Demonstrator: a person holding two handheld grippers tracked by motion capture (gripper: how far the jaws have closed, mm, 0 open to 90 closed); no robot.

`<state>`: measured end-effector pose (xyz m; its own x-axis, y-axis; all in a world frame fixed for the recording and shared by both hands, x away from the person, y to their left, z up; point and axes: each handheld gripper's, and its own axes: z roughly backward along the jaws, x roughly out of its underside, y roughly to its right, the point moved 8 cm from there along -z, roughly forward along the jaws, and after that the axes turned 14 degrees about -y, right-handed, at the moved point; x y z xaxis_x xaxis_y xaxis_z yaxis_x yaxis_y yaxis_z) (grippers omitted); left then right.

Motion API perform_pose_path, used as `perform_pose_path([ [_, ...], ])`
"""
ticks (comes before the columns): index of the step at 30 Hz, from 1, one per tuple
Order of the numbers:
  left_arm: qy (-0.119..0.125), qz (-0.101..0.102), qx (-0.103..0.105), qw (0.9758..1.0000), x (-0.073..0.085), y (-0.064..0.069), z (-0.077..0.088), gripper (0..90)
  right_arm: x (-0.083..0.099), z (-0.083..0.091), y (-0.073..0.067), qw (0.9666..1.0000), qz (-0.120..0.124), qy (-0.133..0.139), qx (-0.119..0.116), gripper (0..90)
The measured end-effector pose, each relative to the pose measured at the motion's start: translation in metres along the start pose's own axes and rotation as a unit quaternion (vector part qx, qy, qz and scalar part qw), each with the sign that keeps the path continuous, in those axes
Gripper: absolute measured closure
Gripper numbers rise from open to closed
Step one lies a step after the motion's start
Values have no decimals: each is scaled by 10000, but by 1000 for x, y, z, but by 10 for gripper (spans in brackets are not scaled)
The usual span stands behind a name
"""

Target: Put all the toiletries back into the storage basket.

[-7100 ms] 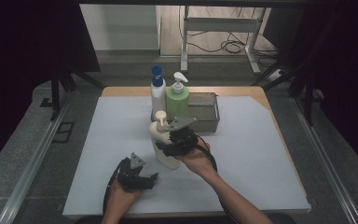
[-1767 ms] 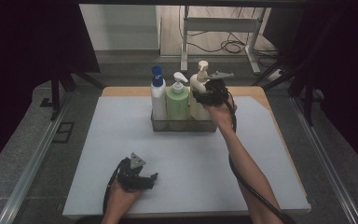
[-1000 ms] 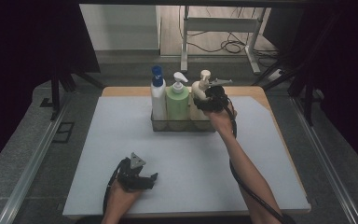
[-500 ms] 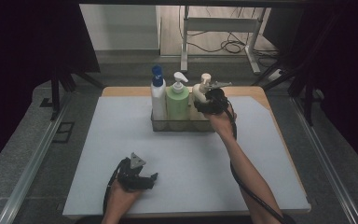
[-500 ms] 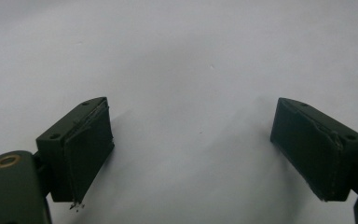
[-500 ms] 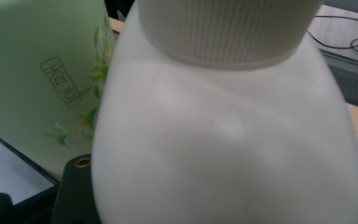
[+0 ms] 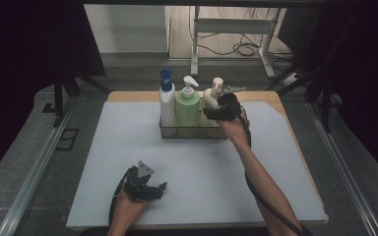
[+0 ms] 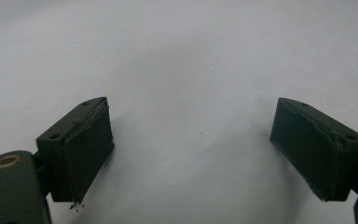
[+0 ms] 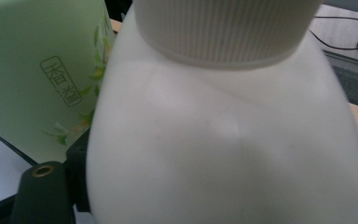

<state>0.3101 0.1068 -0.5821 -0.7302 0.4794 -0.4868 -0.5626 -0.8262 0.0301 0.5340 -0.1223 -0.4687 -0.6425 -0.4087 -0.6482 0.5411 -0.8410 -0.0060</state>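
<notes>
Bottles number three in your clear rectangular bin (image 7: 192, 132): blue-capped white (image 7: 167, 104), green pump (image 7: 187, 105), and cream pump bottle (image 7: 210, 98) between your right gripper (image 7: 215, 112)'s jaws, just opening; your left gripper (image 7: 158, 189) rests near, jaws wide, empty.

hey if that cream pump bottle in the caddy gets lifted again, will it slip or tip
The cream pump bottle looks smooth and rounded, so probably slippery between pads. Its tall pump head likely makes it top-heavy, though the caddy wall and the green bottle beside it should steady it.
</notes>
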Motion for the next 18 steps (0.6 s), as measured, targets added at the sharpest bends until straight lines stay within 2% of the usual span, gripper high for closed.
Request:
perform_pose_path([
  [6,9,1,2,10000,0,0,0,124,6,5,2,9999,69,38,-70,157],
  [18,11,10,6,10000,0,0,0,124,28,23,3,9987,433,-127,-238,190],
])
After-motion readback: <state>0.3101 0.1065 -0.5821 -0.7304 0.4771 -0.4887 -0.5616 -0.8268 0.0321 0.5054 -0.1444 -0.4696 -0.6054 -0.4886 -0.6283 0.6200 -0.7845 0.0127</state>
